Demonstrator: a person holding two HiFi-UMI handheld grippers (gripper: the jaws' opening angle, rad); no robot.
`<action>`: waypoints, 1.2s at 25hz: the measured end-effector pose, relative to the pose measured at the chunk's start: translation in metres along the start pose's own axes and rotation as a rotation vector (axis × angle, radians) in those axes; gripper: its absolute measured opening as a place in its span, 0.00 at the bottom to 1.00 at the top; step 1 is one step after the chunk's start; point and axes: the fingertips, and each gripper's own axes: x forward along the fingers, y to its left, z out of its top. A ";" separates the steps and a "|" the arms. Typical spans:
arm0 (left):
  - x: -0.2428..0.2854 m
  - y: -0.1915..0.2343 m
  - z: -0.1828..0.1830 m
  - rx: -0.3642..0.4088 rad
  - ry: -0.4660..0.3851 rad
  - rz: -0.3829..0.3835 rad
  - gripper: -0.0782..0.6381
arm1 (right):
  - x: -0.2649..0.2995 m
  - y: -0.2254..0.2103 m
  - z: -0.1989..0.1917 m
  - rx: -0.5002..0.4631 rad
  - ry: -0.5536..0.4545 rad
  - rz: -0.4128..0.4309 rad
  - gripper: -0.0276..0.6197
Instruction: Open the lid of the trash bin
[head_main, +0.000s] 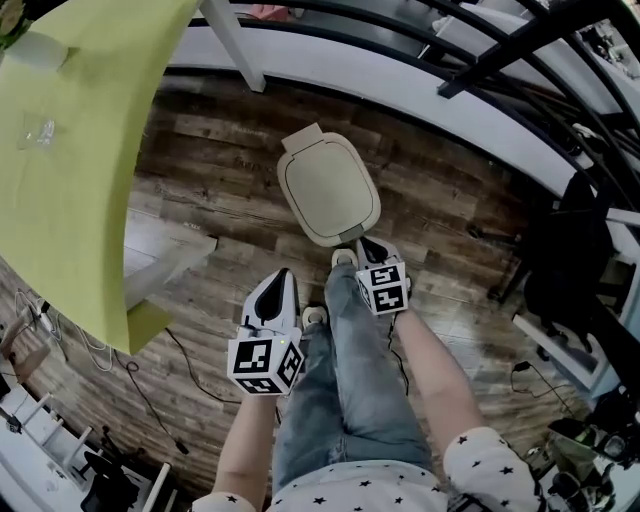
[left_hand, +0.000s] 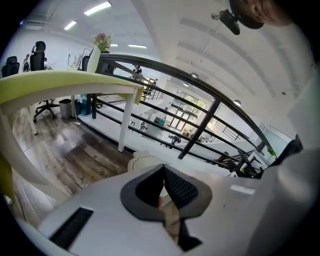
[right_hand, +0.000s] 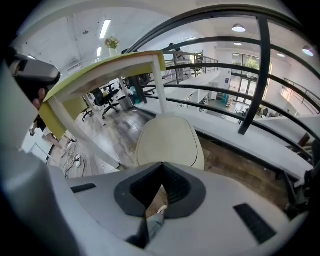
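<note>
The trash bin stands on the wood floor, its cream lid (head_main: 328, 190) lying flat and closed. My right gripper (head_main: 366, 243) is shut and empty, its tips right at the lid's near edge; I cannot tell whether they touch it. In the right gripper view the lid (right_hand: 169, 140) fills the space just beyond the closed jaws (right_hand: 162, 166). My left gripper (head_main: 283, 275) is also shut and empty. It hangs lower left of the bin, apart from it. The left gripper view shows only a strip of the lid (left_hand: 142, 161) past the jaws (left_hand: 163, 168).
A lime-green table (head_main: 70, 150) with a white leg (head_main: 235, 45) stands left of the bin. A black railing (head_main: 450, 60) and a white ledge run behind it. A black chair (head_main: 575, 250) is at the right. Cables (head_main: 150, 390) lie on the floor. The person's jeans (head_main: 350, 380) and a shoe (head_main: 344, 258) are by the bin.
</note>
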 end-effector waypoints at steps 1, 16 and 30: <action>0.002 0.002 -0.003 -0.005 0.002 0.003 0.13 | 0.006 0.000 -0.004 -0.005 0.012 0.002 0.03; 0.014 0.031 -0.035 -0.039 0.028 0.032 0.12 | 0.068 -0.005 -0.044 -0.100 0.136 0.008 0.03; 0.019 0.030 -0.049 -0.069 0.037 0.019 0.13 | 0.070 -0.003 -0.052 -0.057 0.147 0.033 0.03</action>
